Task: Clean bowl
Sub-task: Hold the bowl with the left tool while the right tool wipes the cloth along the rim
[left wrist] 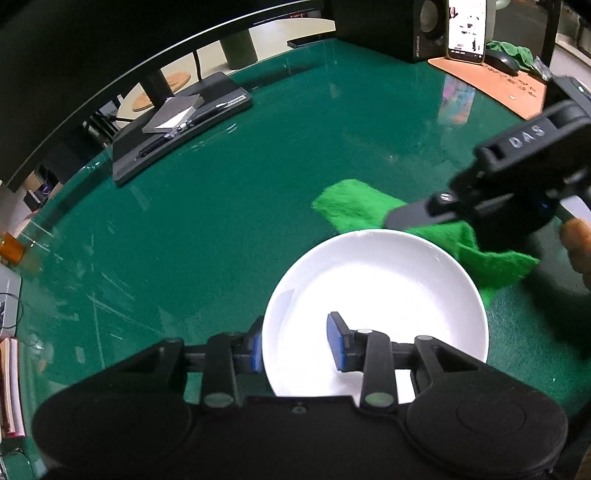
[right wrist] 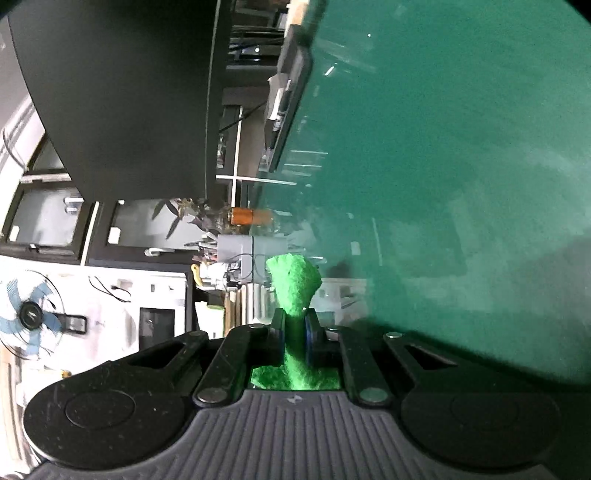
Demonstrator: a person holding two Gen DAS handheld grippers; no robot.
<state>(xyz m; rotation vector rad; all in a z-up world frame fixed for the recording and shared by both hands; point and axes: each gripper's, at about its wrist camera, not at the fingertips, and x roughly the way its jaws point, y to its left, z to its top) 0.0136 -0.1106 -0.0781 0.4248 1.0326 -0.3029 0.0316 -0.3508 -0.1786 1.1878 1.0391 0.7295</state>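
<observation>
A white bowl sits on the green table at the lower middle of the left wrist view. My left gripper straddles its near-left rim, one blue pad inside and one outside; the jaws stand apart, and contact with the rim cannot be told. My right gripper is shut on a green cloth. In the left wrist view the right gripper holds the cloth just beyond the bowl's far right rim, tilted on its side.
A black stand with a notepad and pen lies at the back left. A speaker, phone and brown mat are at the back right. An orange bottle is at the left edge.
</observation>
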